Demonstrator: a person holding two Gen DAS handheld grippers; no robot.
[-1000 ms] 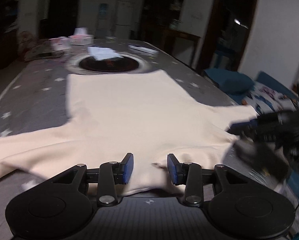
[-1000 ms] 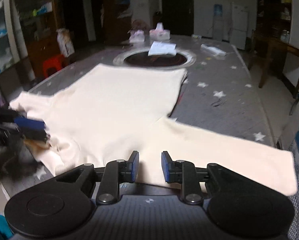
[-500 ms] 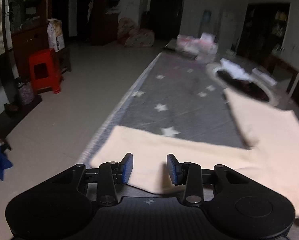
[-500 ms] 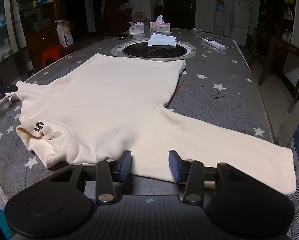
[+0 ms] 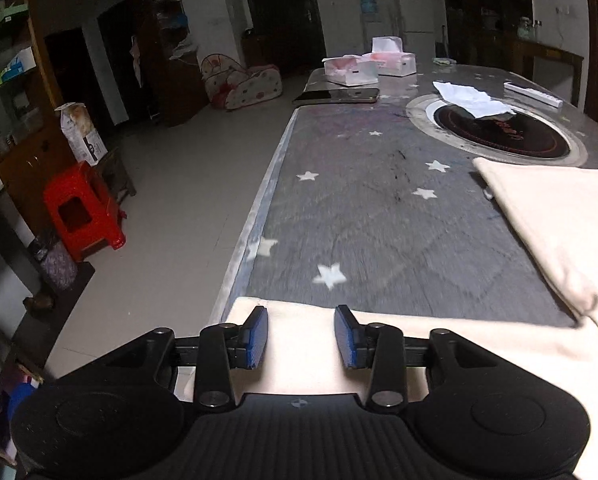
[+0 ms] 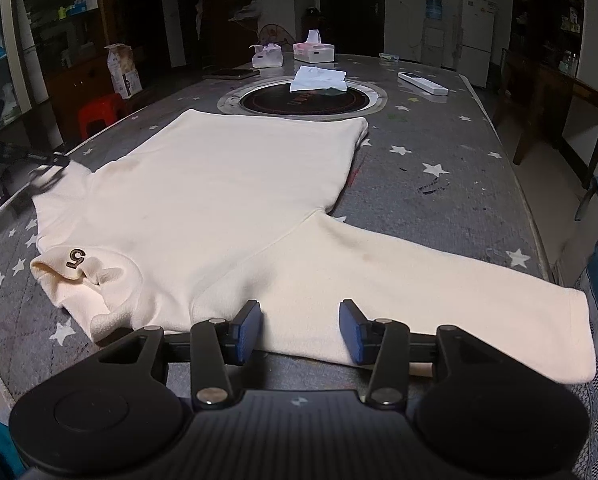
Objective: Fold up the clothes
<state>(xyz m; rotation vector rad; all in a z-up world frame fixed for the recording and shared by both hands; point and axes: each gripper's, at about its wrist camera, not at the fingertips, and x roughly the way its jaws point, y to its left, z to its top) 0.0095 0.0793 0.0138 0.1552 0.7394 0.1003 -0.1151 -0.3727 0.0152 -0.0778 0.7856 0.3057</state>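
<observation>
A cream sweater [image 6: 227, 200] lies flat on the grey star-patterned table [image 6: 439, 152], collar with a "5" mark [image 6: 76, 258] towards me. In the right wrist view my right gripper [image 6: 299, 330] is open over the near edge of the right sleeve [image 6: 439, 292]. In the left wrist view my left gripper [image 5: 301, 336] is open over the end of the left sleeve [image 5: 303, 360] by the table's left edge; the sweater's body [image 5: 559, 216] lies to the right. The left gripper shows blurred at the far left of the right wrist view [image 6: 3, 164].
A round black cooktop [image 6: 303, 100] with a white cloth [image 6: 319, 78] sits in the table's middle. Tissue boxes [image 6: 313, 50], a phone [image 6: 231, 74] and a remote [image 6: 421, 83] lie beyond. A red stool [image 5: 83, 212] stands on the floor to the left. A wooden table [image 6: 559, 104] stands right.
My left gripper has swung from the sweater's collar out to the end of the left sleeve. My right gripper has opened wider over the right sleeve.
</observation>
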